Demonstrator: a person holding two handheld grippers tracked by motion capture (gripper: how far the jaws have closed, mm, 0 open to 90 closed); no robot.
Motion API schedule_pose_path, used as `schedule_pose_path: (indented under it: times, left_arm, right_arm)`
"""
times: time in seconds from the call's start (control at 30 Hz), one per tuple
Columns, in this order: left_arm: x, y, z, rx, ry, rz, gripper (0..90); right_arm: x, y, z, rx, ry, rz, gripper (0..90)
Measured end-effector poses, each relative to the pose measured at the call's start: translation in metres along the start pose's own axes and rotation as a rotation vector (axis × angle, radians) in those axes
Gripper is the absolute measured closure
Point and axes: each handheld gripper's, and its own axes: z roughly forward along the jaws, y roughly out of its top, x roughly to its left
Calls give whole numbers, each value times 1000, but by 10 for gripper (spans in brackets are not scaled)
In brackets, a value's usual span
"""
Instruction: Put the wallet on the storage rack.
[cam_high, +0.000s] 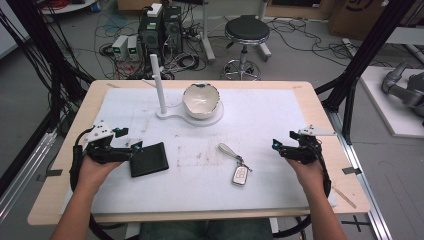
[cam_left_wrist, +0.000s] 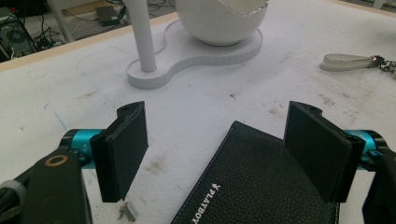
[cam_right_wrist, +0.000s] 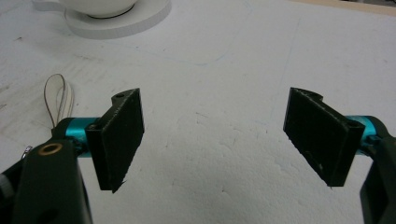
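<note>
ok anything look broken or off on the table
The white bowl on the white stand has a jagged, chipped-looking rim. The white mat is smudged with dirt near its middle. Nothing is spilled.

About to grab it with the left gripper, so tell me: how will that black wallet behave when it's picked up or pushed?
The black wallet lies flat and closed on the white mat, so it probably slides rather than rolls or tips. Its stitched, leather-looking cover suggests a fairly soft, grippy surface that may flex or flop open if lifted by one edge. It looks thin, so likely light.
</note>
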Motion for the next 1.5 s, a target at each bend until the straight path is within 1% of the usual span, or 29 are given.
schedule_pose_path:
  times: [0.23,0.33,0.5,0.53,0.57,0.6,0.63,0.67,0.7,0.83,0.9,0.93,0.97,1.0,1.03,1.07,1.1,1.13,1.17,1.2,1.23,1.27,1.3,1.33,1.37,1.4,1.5]
  left_arm:
    - [-1,1,-1,1,0,4,220]
    - [-2,1,-2,1,3,4,220]
    - [-2,1,-7,-1,-1,8,220]
    - [-2,1,-11,3,3,13,220]
    - [-2,1,-11,3,3,13,220]
    - [0,0,-15,2,6,14,220]
    - [0,0,-15,2,6,14,220]
    - [1,-1,-20,-1,14,13,220]
    - [1,-1,-20,-1,14,13,220]
    - [3,-5,-30,-8,28,-3,220]
    - [5,-8,-35,-6,37,-5,220]
    - [5,-8,-35,-6,37,-5,220]
    - [6,-9,-38,-5,41,-6,220]
    - [7,-12,-43,-4,49,-12,220]
    - [7,-12,-43,-4,49,-12,220]
    - [8,-15,-49,-1,61,-16,220]
    - [8,-15,-49,-1,61,-16,221]
    - [10,-18,-55,-3,69,-20,220]
    - [10,-18,-55,-3,69,-20,220]
    - [12,-21,-60,-2,84,-22,220]
    - [12,-21,-60,-2,84,-22,221]
    - [14,-23,-64,-2,92,-31,220]
    - [14,-23,-64,-2,92,-31,220]
    - [16,-25,-68,-6,101,-33,220]
    - [16,-25,-68,-6,101,-33,220]
    - [17,-26,-71,-12,105,-27,220]
    - [17,-26,-74,-23,105,-17,221]
  right_arm:
    - [1,1,0,-8,6,0,206]
    - [3,2,0,-17,13,-2,206]
    - [11,10,3,-31,31,-16,206]
    - [13,12,3,-32,36,-19,206]
    - [13,12,3,-32,36,-19,206]
    - [19,16,5,-35,47,-35,206]
    - [19,16,5,-35,47,-35,206]
    - [25,19,8,-37,61,-49,206]
    - [28,21,10,-36,68,-54,206]
    - [41,29,18,-41,102,-77,206]
    - [47,33,22,-41,118,-91,206]
    - [51,35,25,-38,128,-97,206]
    - [51,35,25,-38,128,-97,206]
    - [60,41,31,-39,151,-111,206]
    - [60,41,31,-39,151,-111,206]
    - [67,46,36,-35,172,-120,206]
    - [67,46,36,-35,172,-120,206]
    - [76,51,44,-38,205,-119,206]
    - [76,51,44,-38,205,-119,206]
    - [85,56,53,-24,234,-108,206]
    - [85,56,53,-24,234,-108,206]
    - [95,60,62,-13,260,-116,206]
    - [95,60,62,-13,260,-116,206]
    - [107,64,70,1,280,-134,206]
    - [107,64,70,1,280,-134,206]
    - [120,69,77,2,304,-149,206]
    - [140,76,86,4,330,-175,206]
